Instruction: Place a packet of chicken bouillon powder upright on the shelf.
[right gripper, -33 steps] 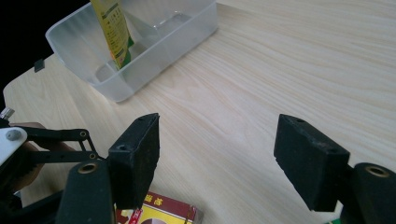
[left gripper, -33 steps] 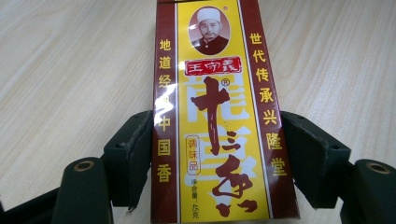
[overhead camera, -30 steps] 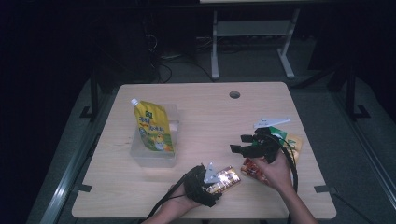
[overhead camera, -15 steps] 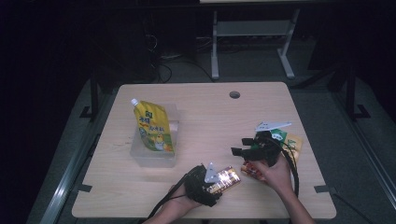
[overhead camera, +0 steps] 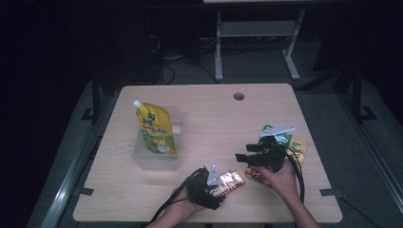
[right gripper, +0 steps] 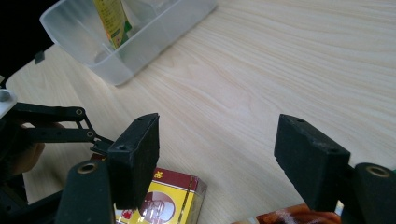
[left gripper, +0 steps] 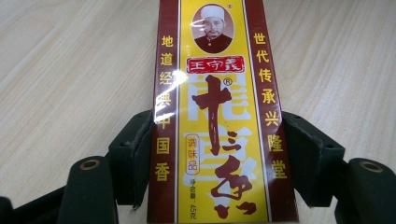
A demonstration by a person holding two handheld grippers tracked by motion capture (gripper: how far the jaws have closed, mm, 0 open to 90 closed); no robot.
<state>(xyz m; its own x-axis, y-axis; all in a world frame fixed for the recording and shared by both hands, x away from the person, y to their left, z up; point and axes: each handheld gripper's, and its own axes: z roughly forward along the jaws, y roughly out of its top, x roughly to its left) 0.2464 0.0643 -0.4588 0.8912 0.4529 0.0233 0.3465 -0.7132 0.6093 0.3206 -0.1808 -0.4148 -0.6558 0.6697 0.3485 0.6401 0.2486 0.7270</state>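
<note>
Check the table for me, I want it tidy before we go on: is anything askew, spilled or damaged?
Nothing is spilled or damaged. The yellow pouch leans tilted in the clear tub, its spout poking over the rim. The red and yellow box lies flat between the left claw pads, and some packets sit loose by the right claw.

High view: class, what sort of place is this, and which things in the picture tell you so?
Probably a lab or workshop set up for recording, not a home: a bare wooden worktable with a cable hole, loose cables on the dark floor, and a metal-framed bench behind.
</note>
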